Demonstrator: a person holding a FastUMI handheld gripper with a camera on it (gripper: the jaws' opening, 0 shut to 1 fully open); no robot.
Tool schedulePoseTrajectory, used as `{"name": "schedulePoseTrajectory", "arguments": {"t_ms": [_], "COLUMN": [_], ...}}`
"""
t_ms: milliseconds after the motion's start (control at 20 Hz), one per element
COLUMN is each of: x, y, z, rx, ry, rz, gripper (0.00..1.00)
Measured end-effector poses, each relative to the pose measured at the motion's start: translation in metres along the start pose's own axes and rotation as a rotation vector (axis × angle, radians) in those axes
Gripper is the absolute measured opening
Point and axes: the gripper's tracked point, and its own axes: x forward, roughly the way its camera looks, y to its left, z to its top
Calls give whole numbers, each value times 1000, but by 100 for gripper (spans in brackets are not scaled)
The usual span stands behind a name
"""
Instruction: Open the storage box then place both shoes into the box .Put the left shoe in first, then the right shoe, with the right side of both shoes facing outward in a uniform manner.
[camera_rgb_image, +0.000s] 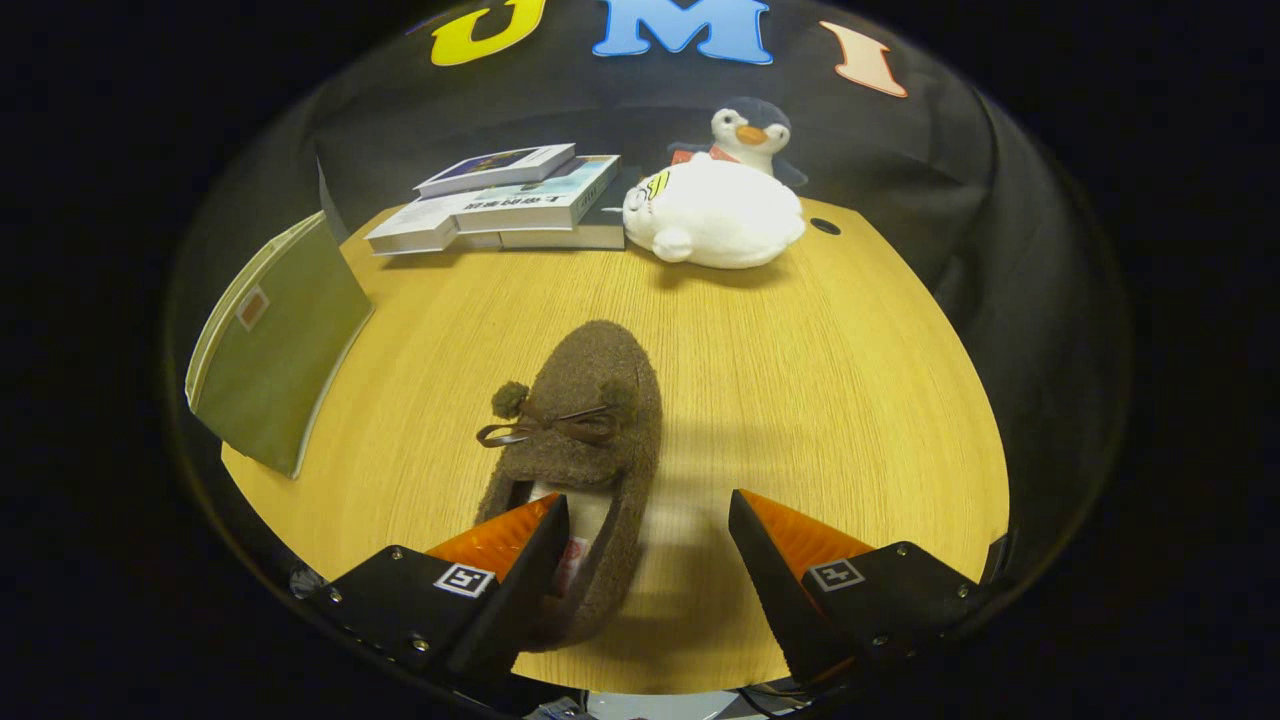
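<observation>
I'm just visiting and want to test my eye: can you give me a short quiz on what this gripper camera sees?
1. True or false: the gripper is shut on the brown shoe.
2. What lies behind the shoe, at the table's far edge?
A. a stack of books and two plush toys
B. a kettle
C. a second shoe
3. Fill in: the green storage box stands at the table's edge, on the side of the ____ finger.

Key
1. False: the jaws stand open, one finger over the shoe's opening, the other over bare table.
2. A: books, a white plush seal and a plush penguin.
3. left
</observation>
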Motion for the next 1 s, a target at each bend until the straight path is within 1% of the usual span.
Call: {"name": "schedulePoseTrajectory", "arguments": {"t_ms": [50, 150, 200, 250, 300, 400, 500, 600, 650, 700, 800, 850, 900, 1000], "x": [3, 9, 10, 12, 12, 13, 15, 14, 12, 14, 11, 9, 5, -2], "y": [0, 3, 5, 9, 14, 20, 19, 18, 8, 6, 12, 11, 13, 18], "z": [-1, -3, -4, -3, -3, -4, -5, -5, -3, -1, -4, -3, -3, 4], "rx": [2, 17, 26, 44, 55, 77, 91, 123, 137, 176, 224, 261, 280, 318], "ry": [8, 32, 42, 48, 56, 75, 91, 113, 108, 101, 125, 119, 130, 123], "rz": [5, 24, 41, 69, 86, 117, 116, 117, 69, 63, 84, 80, 85, 96], "gripper": [98, 93, 88, 87, 72, 53, 39, 39, 39, 6, 6, 5, 0, 0]}}
